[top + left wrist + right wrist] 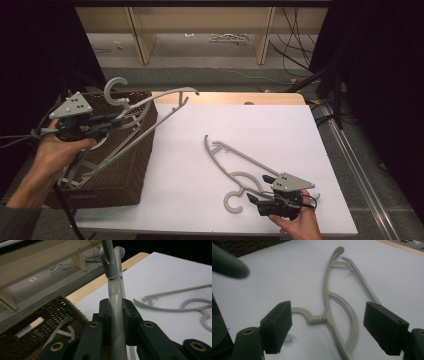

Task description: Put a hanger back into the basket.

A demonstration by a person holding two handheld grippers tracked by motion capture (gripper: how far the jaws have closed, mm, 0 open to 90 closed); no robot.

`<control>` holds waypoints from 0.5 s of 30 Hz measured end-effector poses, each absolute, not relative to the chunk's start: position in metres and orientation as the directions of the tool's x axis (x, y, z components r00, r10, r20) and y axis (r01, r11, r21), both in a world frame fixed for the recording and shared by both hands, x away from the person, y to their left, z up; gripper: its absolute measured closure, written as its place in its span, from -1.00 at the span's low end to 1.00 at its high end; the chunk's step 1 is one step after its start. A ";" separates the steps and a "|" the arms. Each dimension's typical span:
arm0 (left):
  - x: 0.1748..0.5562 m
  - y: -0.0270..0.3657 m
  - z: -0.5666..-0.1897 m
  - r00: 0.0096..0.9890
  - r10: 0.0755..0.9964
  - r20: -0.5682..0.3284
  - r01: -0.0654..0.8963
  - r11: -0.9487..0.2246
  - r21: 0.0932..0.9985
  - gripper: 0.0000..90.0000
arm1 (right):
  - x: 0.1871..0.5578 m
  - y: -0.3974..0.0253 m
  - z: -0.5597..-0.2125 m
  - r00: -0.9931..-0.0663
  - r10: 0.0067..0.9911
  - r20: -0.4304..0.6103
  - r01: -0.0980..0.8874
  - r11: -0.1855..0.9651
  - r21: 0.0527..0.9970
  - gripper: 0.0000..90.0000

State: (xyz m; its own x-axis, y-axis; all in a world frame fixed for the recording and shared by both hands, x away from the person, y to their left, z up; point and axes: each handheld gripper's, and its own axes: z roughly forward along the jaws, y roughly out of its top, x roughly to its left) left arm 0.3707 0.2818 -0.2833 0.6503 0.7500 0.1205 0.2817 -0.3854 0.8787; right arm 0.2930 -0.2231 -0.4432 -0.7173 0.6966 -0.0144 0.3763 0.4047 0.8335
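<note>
1. Left gripper (112,120) is clamped tight on a grey plastic hanger (150,107), holding it up over the wicker basket (127,170) on the left side of the table. In the left gripper view you can see both black jaws squeezing the hanger's bar (116,315) between them, with the hook end sticking up past the jaws.
2. That held hanger is tilted, hook (114,90) up by the basket's back edge, one arm reaching out to the right over the white table top (240,130), the other running down into the basket.
3. Couple more grey hangers are lying inside the basket (58,328), can't make out exactly how many.
4. Right gripper (257,192) has its jaws wide apart, nothing between them. It's sitting low near the front right of the table, just beside the second hanger (235,162).
5. That second hanger lies flat on the white surface, hook (234,200) toward the front edge, well apart from the basket. From the right gripper view the hanger (342,312) sits right between the two spread jaws, not touching either as far as I can tell.
</note>
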 end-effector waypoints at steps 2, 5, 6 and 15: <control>0.373 0.293 -0.285 0.638 0.761 0.123 0.282 -0.379 0.881 0.77 | 0.293 -0.223 -0.443 -0.717 0.697 -0.014 0.377 0.405 0.833 -0.47; 0.375 0.306 -0.287 0.617 0.776 0.133 0.284 -0.376 0.882 0.77 | 0.293 -0.223 -0.444 -0.718 0.696 -0.020 0.373 0.410 0.832 -0.47; 0.375 0.310 -0.288 0.612 0.781 0.129 0.287 -0.371 0.883 0.77 | 0.293 -0.223 -0.444 -0.718 0.696 -0.020 0.373 0.410 0.832 -0.47; 0.379 0.342 -0.291 0.535 0.831 0.151 0.318 -0.364 0.876 0.77 | 0.293 -0.223 -0.444 -0.716 0.698 -0.020 0.377 0.410 0.831 -0.46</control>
